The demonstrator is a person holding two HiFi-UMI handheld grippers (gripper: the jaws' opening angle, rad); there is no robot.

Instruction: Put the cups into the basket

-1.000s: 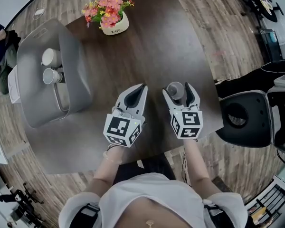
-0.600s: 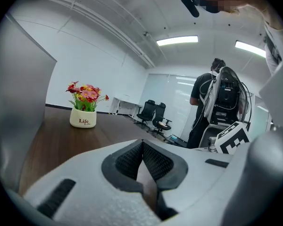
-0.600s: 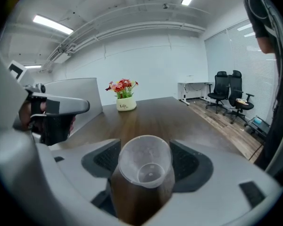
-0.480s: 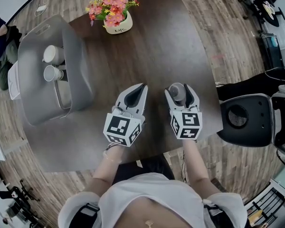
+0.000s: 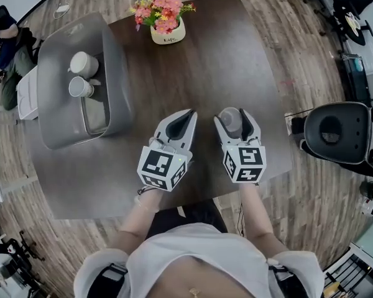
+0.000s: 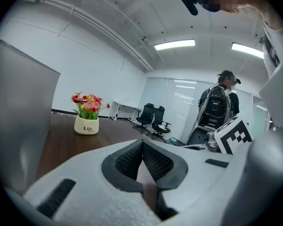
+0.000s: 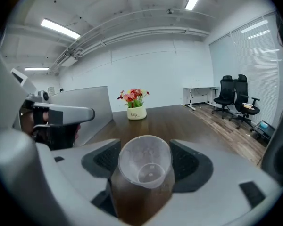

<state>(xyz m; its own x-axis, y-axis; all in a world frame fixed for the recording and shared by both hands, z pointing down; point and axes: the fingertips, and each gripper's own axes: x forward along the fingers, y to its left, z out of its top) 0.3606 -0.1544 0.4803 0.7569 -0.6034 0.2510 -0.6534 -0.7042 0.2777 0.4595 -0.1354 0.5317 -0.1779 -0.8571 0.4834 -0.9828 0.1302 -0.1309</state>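
A clear plastic cup (image 7: 146, 167) sits tilted between the pads of my right gripper (image 7: 145, 147), which press on both of its sides. In the head view that cup (image 5: 230, 121) and the right gripper (image 5: 234, 112) are above the table's near right part. My left gripper (image 5: 188, 114) is beside it, jaws together and empty; its pads (image 6: 153, 161) meet at the tip. The grey basket (image 5: 121, 95) stands at the table's left with two white cups (image 5: 83, 63) (image 5: 80, 87) inside. Both grippers are well to the right of it.
A white pot of flowers (image 5: 167, 33) stands at the table's far edge. A black office chair (image 5: 336, 132) is off the table's right side. A person (image 5: 3, 33) sits beyond the basket at the far left. Another person with a backpack (image 6: 218, 108) stands behind.
The head view has shifted, so the basket and flowers appear further right. Both grippers keep their places, and the clear cup stays between the right jaws.
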